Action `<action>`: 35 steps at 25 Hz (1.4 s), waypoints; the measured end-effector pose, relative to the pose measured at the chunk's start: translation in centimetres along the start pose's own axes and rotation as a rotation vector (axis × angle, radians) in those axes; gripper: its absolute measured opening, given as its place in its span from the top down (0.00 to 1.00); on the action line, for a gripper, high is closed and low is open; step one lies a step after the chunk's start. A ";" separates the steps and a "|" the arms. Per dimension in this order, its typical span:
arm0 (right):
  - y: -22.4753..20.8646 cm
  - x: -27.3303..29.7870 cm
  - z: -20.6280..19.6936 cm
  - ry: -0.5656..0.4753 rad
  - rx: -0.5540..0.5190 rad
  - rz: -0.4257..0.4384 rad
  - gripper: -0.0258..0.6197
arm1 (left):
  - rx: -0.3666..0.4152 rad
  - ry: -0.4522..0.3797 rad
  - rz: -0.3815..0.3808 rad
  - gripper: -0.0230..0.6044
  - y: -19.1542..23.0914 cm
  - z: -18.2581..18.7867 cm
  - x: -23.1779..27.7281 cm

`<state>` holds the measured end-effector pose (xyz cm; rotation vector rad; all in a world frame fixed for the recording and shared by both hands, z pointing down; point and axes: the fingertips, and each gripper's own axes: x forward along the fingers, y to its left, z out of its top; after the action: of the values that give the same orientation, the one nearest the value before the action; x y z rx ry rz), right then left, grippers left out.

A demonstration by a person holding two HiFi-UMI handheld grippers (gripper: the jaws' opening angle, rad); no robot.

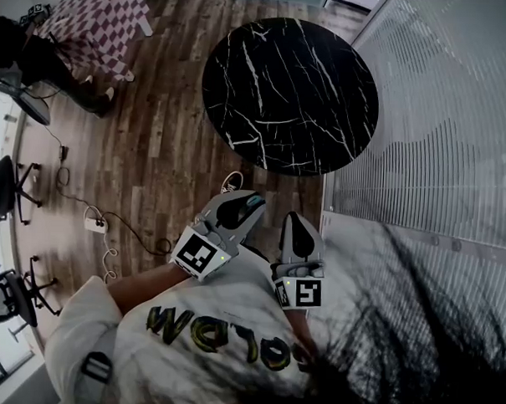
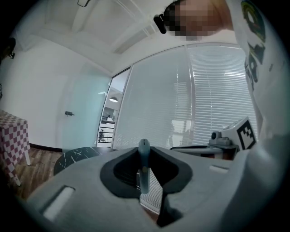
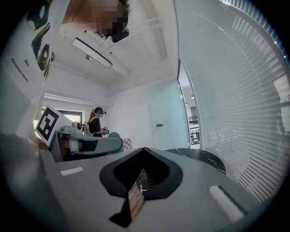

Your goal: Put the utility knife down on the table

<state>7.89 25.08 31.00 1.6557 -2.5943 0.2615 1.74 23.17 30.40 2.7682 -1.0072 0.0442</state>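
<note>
A teal utility knife (image 2: 143,167) stands edge-on between the jaws of my left gripper (image 2: 143,149), which is shut on it. In the head view its teal end (image 1: 255,202) pokes out of the left gripper (image 1: 244,207), held close to the person's body above the wood floor. The round black marble table (image 1: 291,94) lies ahead, apart from both grippers, and shows low in the gripper views too (image 2: 74,156) (image 3: 199,156). My right gripper (image 1: 295,224) hangs beside the left one. Its jaw tips (image 3: 144,152) meet with nothing between them.
A wall of white blinds (image 1: 441,121) runs along the right. A checkered-cloth table (image 1: 98,19) and another person (image 3: 96,122) are at the far left. Office chairs (image 1: 7,186) and a power strip with cables (image 1: 95,223) lie on the floor at left.
</note>
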 end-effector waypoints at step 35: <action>-3.1 26.2 3.9 0.067 -0.018 -0.006 0.96 | -0.065 0.021 -0.035 0.85 24.1 3.9 10.3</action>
<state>-0.29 -0.32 31.06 1.6202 -2.5349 0.2870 -5.94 -2.18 31.68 2.7197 -0.9381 0.0352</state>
